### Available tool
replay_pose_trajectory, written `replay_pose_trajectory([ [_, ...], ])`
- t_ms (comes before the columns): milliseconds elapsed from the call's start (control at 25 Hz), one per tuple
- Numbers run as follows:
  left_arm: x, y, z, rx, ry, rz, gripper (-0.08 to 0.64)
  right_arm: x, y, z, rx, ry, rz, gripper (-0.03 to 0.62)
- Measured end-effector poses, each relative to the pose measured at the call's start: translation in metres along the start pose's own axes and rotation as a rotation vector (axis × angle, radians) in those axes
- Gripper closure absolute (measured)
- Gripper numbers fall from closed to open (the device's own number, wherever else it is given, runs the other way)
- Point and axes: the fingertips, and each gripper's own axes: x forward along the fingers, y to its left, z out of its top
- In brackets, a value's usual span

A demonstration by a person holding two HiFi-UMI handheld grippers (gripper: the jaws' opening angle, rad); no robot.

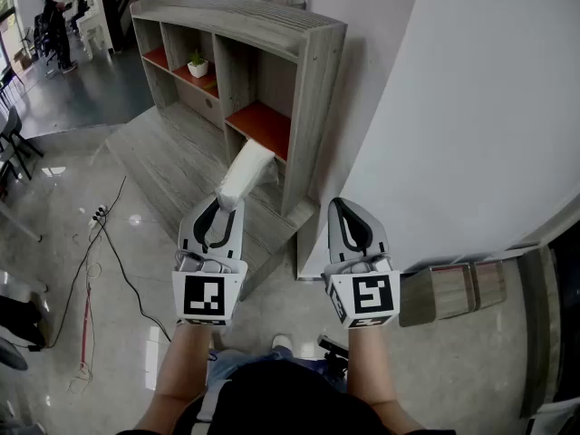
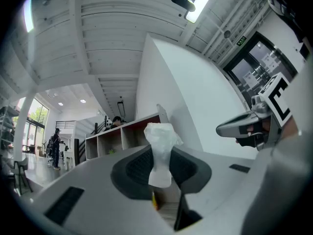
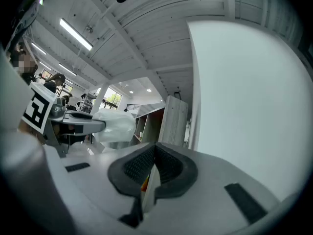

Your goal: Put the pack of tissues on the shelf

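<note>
The pack of tissues [image 1: 246, 174] is a white plastic-wrapped bundle. My left gripper [image 1: 227, 203] is shut on its near end, and the pack sticks out toward the shelf [image 1: 308, 80]. The shelf is grey wood with orange-red boards; the pack's far end hovers just before the lower right compartment [image 1: 265, 121]. In the left gripper view the pack [image 2: 160, 148] stands pinched between the dark pads [image 2: 135, 169], with the shelf [image 2: 120, 137] behind it. My right gripper [image 1: 343, 207] is shut and empty, beside the left one and in front of the shelf's side panel. Its view shows the pack [image 3: 116, 126] to the left.
A small potted plant [image 1: 198, 63] sits in an upper compartment. A white wall [image 1: 471, 107] rises right of the shelf. The shelf stands on a grey wooden platform [image 1: 177, 166]. A power strip and cable [image 1: 98, 214] lie on the glossy floor. A person [image 1: 56, 24] stands far back left.
</note>
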Motion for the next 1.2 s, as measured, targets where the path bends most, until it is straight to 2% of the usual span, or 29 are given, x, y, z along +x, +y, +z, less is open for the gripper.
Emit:
replay_pose_trajectory([
  [200, 0.001, 0.023, -0.003, -0.015, 0.015, 0.002, 0.471, 0.022, 0.018, 0.005, -0.016, -0.004, 0.021, 0.577],
  [440, -0.003, 0.07, -0.007, -0.009, 0.014, 0.021, 0.471, 0.047, 0.047, 0.021, -0.005, -0.039, 0.004, 0.577],
  [640, -0.005, 0.114, -0.004, 0.028, -0.023, 0.022, 0.471, 0.07, 0.073, 0.03, -0.02, -0.03, -0.004, 0.577],
  [800, -0.006, 0.149, -0.005, 0.005, -0.004, 0.025, 0.471, 0.088, 0.1, 0.041, -0.097, -0.03, 0.029, 0.577],
  [960, -0.005, 0.191, -0.002, 0.017, -0.072, 0.02, 0.471, 0.112, 0.112, 0.054, -0.175, -0.032, 0.024, 0.577],
  [1200, -0.019, 0.239, -0.004, 0.047, -0.081, 0.07, 0.471, 0.137, 0.121, 0.064, -0.096, -0.044, -0.044, 0.577],
])
